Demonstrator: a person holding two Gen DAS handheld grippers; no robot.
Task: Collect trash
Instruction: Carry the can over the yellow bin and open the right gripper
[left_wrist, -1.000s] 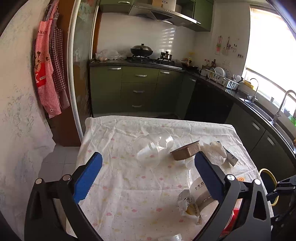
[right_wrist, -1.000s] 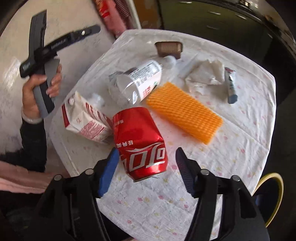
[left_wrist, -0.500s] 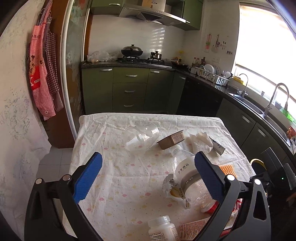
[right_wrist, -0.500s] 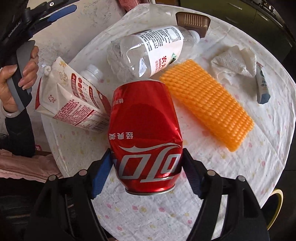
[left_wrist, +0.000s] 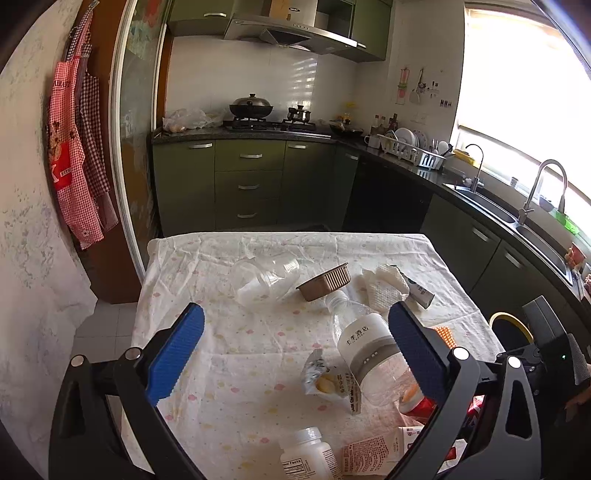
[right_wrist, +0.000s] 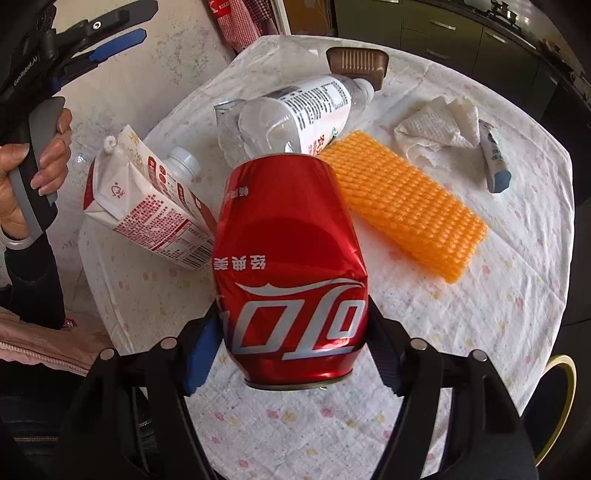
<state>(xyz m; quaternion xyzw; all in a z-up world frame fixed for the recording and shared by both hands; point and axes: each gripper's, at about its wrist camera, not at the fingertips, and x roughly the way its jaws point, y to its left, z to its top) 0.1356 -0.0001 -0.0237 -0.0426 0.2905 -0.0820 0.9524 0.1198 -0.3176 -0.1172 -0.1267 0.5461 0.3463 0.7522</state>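
Observation:
A dented red cola can (right_wrist: 291, 258) lies on the cloth-covered table (right_wrist: 480, 332). My right gripper (right_wrist: 291, 332) points steeply down over it, its blue pads close on either side of the can's lower end. Its jaws are closing, and I see no pad pressing on the can. Beside the can lie a milk carton (right_wrist: 147, 206), a clear labelled bottle (right_wrist: 295, 110) and an orange foam net (right_wrist: 406, 206). My left gripper (left_wrist: 295, 314) hovers open above the table with nothing between its fingers. The labelled bottle (left_wrist: 364, 343) lies just past its right pad.
Also on the table are a clear cup (left_wrist: 266, 277), a brown tray (left_wrist: 325, 282), a crumpled tissue (left_wrist: 384, 288), a small tube (right_wrist: 495, 162), a snack wrapper (left_wrist: 325, 376) and a white pill bottle (left_wrist: 306, 458). A yellow-rimmed bin (right_wrist: 557, 398) stands beside the table. Kitchen counters run behind.
My right gripper has come down over the can, which went from ahead of the fingertips to between the pads. My left gripper drew back, so more of the near table shows.

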